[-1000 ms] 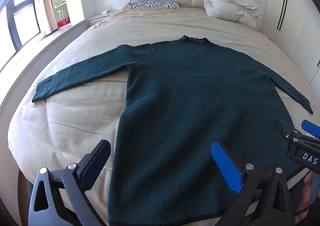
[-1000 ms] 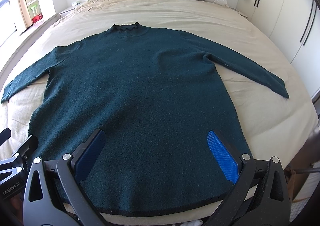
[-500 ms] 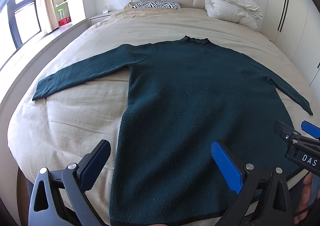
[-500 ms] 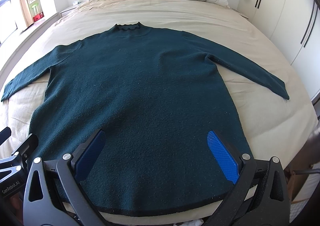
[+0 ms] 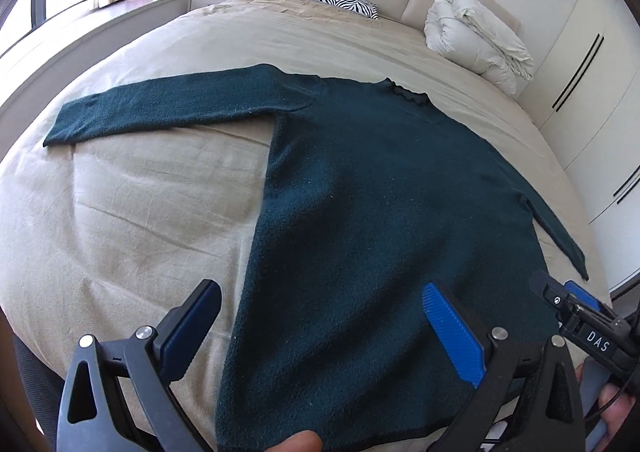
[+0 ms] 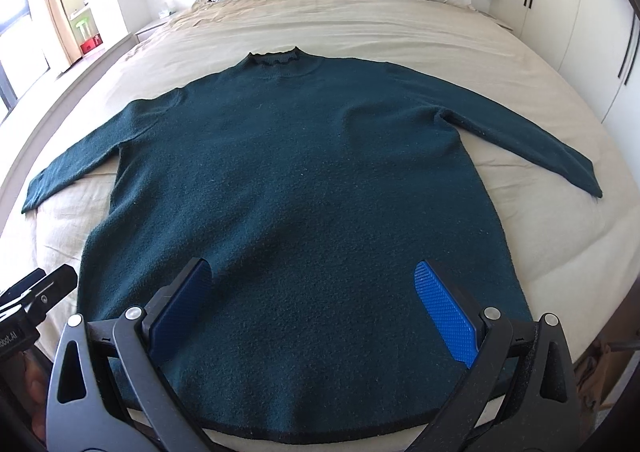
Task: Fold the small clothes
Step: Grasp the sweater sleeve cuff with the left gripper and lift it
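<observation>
Lying flat on the bed (image 6: 400,11) just ahead of and beneath both wide-spread, empty tools, left tool (image 5: 320,336) and right tool (image 6: 316,300), the dark green sweater (image 6: 300,171) is looking soft, floppy and fairly weighty, so pinching its near hem corners is seeming wisest.

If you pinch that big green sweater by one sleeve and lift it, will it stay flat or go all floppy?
Probably floppy: the sweater lies limp and flat on the bed, so the rest would likely dangle. Its thick, fuzzy knit looks fairly heavy, so a sleeve may stretch. It seems grippy, not slippery.
</observation>
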`<state>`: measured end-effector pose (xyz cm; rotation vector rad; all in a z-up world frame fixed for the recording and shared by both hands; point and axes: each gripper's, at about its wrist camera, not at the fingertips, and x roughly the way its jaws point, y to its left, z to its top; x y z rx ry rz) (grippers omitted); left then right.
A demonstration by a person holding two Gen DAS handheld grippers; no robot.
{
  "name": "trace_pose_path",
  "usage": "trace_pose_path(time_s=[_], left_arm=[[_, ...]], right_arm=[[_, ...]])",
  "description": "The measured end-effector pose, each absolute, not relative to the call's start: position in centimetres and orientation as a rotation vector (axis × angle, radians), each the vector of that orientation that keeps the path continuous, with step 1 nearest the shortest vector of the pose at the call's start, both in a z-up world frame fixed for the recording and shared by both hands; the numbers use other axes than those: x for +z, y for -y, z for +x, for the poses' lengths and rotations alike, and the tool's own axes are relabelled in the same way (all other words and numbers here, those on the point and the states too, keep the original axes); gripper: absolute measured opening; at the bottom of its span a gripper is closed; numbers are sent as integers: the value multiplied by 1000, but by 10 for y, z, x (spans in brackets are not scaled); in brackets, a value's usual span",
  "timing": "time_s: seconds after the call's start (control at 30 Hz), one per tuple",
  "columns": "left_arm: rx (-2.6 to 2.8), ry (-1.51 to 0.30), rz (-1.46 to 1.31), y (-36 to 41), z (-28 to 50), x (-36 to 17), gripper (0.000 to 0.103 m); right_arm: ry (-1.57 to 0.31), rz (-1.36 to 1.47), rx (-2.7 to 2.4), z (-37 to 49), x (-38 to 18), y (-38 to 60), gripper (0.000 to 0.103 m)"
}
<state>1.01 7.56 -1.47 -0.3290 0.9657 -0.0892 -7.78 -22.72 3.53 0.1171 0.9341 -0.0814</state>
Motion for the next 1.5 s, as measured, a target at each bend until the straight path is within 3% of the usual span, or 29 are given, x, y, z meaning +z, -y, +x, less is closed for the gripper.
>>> trace_pose_path(time_s=[0.3, 0.4, 0.47, 0.73, 0.9, 1.03, 1.13, 1.23, 1.27, 1.33, 1.37, 1.4, 1.5], left_arm=[[-37, -755, -489, -171, 19, 5, 103], [33, -826, -501, -195, 26, -2, 103], [9, -855, -665, -226, 29, -17, 103], [166, -662, -1074, -349, 46, -60, 101], [230, -620, -1236, -387, 74, -93, 72], [313, -591, -1302, -398, 87, -106, 72], [355, -543, -1343, -400, 91, -106, 80], [370, -524, -1348, -401, 103, -106, 79], [376, -517, -1353, -402, 106, -108, 71], [368, -533, -1392, -407, 115, -115, 40], [364, -553, -1420, -409, 120, -121, 18], [369, -566, -1430, -410, 124, -123, 9], [373, -585, -1263, -396, 142, -95, 8]], right_arm=[[-755, 198, 45, -56, 76, 206, 103], [-722, 206, 81, -45, 88, 192, 103], [-716, 222, 119, -38, 93, 183, 103], [-729, 236, 175, -16, 102, 154, 103], [-744, 287, 195, -3, 99, 152, 103], [-755, 285, 201, 7, 97, 151, 98], [-766, 312, 206, 12, 93, 155, 98], [-766, 322, 207, 15, 90, 158, 88], [-770, 321, 208, 17, 88, 160, 85], [-775, 328, 213, 19, 86, 164, 80], [-778, 334, 215, 20, 85, 167, 75], [-779, 341, 218, 20, 84, 170, 72], [-795, 365, 219, 25, 78, 182, 59]])
